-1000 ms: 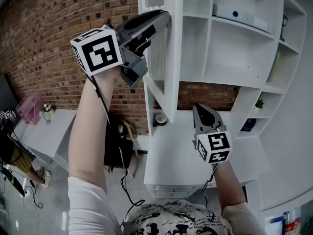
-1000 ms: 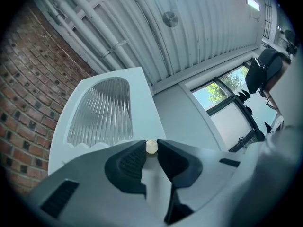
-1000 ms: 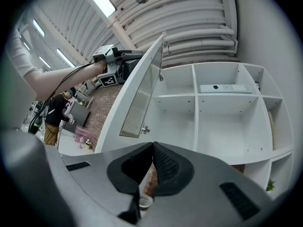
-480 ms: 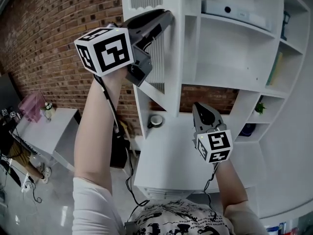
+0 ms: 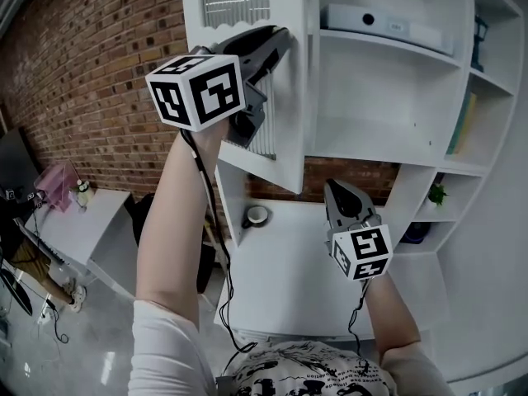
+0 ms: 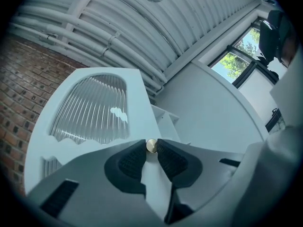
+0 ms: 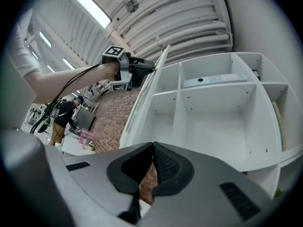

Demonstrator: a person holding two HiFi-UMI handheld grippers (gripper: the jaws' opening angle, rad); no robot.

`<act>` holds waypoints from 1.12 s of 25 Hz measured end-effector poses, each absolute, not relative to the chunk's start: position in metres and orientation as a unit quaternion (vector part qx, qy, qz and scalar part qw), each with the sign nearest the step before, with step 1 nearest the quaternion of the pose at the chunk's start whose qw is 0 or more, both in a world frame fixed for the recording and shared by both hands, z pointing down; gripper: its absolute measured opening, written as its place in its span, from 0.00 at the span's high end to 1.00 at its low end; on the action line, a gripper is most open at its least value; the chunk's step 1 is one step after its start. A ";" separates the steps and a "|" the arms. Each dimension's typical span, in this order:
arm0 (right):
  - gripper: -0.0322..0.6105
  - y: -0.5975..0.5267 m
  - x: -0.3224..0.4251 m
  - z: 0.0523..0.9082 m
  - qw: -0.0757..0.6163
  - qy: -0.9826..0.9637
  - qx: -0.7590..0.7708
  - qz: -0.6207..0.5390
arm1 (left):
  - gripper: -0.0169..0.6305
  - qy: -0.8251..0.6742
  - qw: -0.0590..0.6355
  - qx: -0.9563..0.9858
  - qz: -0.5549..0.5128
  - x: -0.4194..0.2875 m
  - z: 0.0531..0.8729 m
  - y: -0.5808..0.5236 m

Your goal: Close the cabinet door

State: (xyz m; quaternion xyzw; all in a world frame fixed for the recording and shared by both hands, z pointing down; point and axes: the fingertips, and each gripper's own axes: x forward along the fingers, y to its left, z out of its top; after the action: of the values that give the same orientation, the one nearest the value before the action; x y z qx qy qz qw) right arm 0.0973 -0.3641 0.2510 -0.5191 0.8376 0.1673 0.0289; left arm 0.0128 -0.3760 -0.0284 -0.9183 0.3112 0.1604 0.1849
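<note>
- My left gripper pinched the small brass knob on the cabinet door; my right gripper was clenched empty.
- The door seemed light and stiff, its ribbed glass fragile.

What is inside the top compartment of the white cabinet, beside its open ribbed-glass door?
A flat pale grey box with a dark round spot lies on its shelf. Anything behind the box is covered by it.
</note>
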 end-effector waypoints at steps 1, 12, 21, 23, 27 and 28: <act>0.93 -0.368 0.102 0.252 0.029 0.838 -0.518 0.167 | 0.84 0.313 0.184 -0.917 0.163 0.017 -0.029 -0.381; 0.93 -0.409 0.146 0.263 0.027 0.841 -0.517 0.158 | 0.82 0.356 0.185 -0.899 0.176 0.050 -0.031 -0.431; 0.93 -0.435 0.156 0.268 0.027 0.847 -0.510 0.149 | 0.82 0.401 0.203 -0.881 0.151 0.064 -0.030 -0.464; 0.93 -0.439 0.158 0.269 0.028 0.848 -0.508 0.147 | 0.82 0.409 0.206 -0.876 0.149 0.067 -0.031 -0.470; 0.93 -0.447 0.165 0.272 0.026 0.849 -0.509 0.141 | 0.82 0.427 0.205 -0.870 0.139 0.072 -0.030 -0.487; 0.93 -0.449 0.166 0.273 0.026 0.849 -0.510 0.139 | 0.82 0.432 0.208 -0.867 0.137 0.073 -0.031 -0.490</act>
State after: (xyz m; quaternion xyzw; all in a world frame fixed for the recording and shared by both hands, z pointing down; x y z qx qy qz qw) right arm 0.1660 -0.4490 0.2730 -0.5095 0.8487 0.1392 0.0264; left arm 0.0731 -0.4895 -0.0305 -0.8668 0.4323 0.1367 0.2077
